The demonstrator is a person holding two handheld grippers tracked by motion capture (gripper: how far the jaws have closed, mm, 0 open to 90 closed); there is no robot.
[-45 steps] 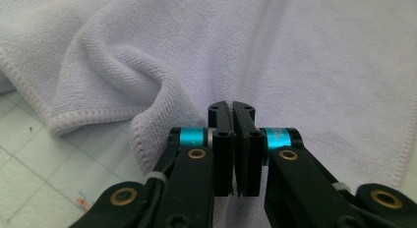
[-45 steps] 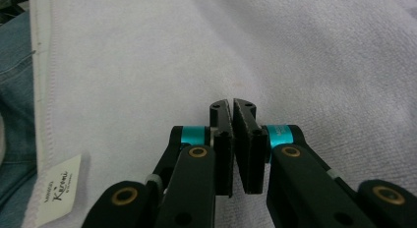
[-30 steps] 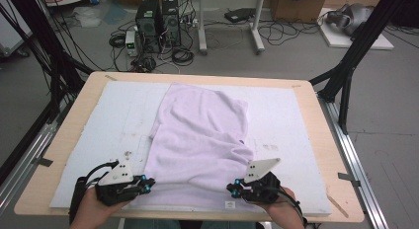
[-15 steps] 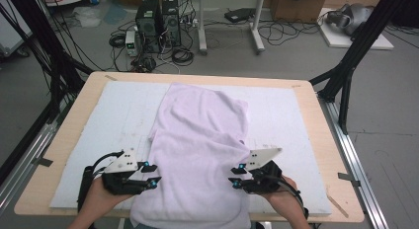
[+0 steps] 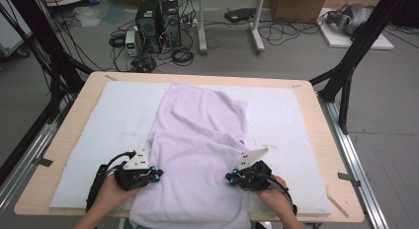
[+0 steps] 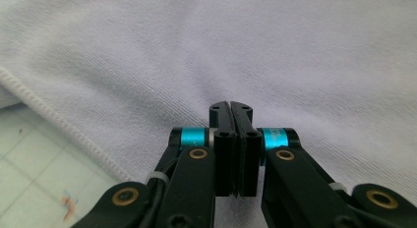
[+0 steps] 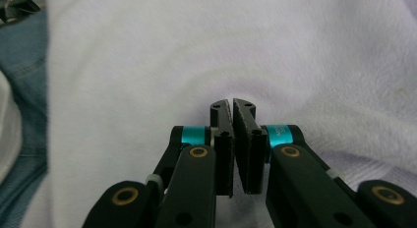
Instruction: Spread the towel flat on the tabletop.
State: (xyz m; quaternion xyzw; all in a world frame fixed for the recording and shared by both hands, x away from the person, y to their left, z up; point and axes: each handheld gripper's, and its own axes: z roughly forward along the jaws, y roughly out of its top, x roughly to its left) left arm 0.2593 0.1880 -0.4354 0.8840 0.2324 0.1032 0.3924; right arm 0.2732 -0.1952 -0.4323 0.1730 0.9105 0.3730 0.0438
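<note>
A lavender towel [image 5: 202, 135] lies lengthwise on the white mat [image 5: 113, 120], and its near end hangs over the table's front edge. My left gripper [image 5: 158, 176] sits at the towel's near left side and points inward over the cloth. Its jaws have just been closing and now meet [image 6: 230, 106] with nothing between them; the towel [image 6: 295, 51] and its hem [image 6: 64, 125] lie beyond. My right gripper [image 5: 229, 178] rests over the near right part. Its jaws have also just been closing and stand shut [image 7: 231, 104] and empty above the towel [image 7: 172, 56].
The mat covers most of the wooden table [image 5: 89, 91]. Black frame legs [image 5: 356, 56] stand at the far corners and metal rails [image 5: 356, 160] run along both sides. Blue trouser cloth [image 7: 24, 66] shows past the towel's hanging edge.
The towel's near end has slid toward the person and now hangs over the front edge. Both grippers have moved a little inward and down over the cloth.
</note>
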